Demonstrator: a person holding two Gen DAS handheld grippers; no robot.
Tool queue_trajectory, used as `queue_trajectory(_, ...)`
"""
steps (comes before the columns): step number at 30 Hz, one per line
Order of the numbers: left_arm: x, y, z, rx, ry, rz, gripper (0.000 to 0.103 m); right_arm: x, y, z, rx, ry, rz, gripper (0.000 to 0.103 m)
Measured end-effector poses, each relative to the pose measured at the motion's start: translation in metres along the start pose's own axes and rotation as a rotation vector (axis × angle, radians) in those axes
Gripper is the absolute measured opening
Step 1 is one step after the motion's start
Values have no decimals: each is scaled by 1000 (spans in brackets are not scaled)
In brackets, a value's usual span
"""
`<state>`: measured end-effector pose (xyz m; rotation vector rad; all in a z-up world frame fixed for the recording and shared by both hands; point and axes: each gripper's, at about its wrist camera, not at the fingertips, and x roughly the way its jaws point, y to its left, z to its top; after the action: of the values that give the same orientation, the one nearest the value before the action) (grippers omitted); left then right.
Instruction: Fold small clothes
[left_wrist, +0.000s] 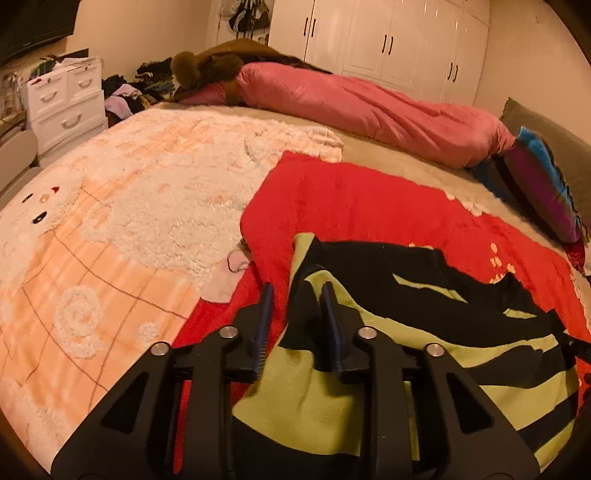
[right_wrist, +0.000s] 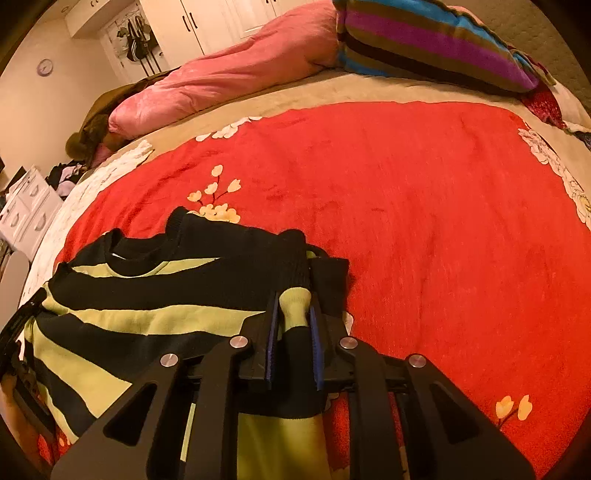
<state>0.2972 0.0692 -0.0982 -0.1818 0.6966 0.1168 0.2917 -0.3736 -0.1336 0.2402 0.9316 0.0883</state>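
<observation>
The black-and-green striped sweater lies on the red blanket of the bed. The right hand-held gripper clenches its folded sleeve — the left hand-held gripper stands released, the sweater's edge between its jaws.

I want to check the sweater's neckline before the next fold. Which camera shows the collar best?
The right wrist view: the striped sweater's black collar lies open and unobstructed there. The left wrist view shows the sweater bunched and blurred, the collar hard to pick out.
</observation>
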Motion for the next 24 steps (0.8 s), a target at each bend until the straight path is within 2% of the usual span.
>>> queue_trajectory(5, -25, 5, 5, -7, -64, -25, 23, -20, -1, 1, -7, -31, 2, 24)
queue_trajectory(7, -29, 9, 7, -15, -65, -44, 26, -33, -4, 0, 10, -62, 5, 35)
queue_trajectory(9, -29, 13, 7, -26, -48, -70, 32, -45, -6, -3, 30, -84, 26, 38)
queue_trajectory(11, -27, 16, 6, -47, -31, -126, 39, -56, -4, -10, 42, -97, 64, 42)
queue_trajectory(14, -21, 5, 7, -16, -5, -169, 47, -66, 11, -25, 2, -83, 125, 45)
queue_trajectory(16, -14, -4, 6, 24, 18, -159, 52, -69, 25, -35, -39, -72, 157, 50)
queue_trajectory(18, -4, -13, 3, 53, 53, -153, 53, -68, 39, -42, -82, -49, 174, 51)
queue_trajectory(19, 0, -17, 1, 69, 63, -143, 52, -64, 49, -46, -122, -28, 182, 51)
queue_trajectory(21, 6, -25, -2, 115, 75, -111, 31, -59, 61, -52, -174, -12, 168, 52)
queue_trajectory(22, 7, -30, -3, 146, 76, -79, 11, -55, 65, -55, -184, 3, 171, 52)
queue_trajectory(23, 7, -32, -3, 170, 70, -56, 3, -51, 66, -56, -176, 16, 175, 52)
queue_trajectory(24, 5, -32, -1, 168, 54, -58, 3, -48, 66, -58, -166, 27, 177, 53)
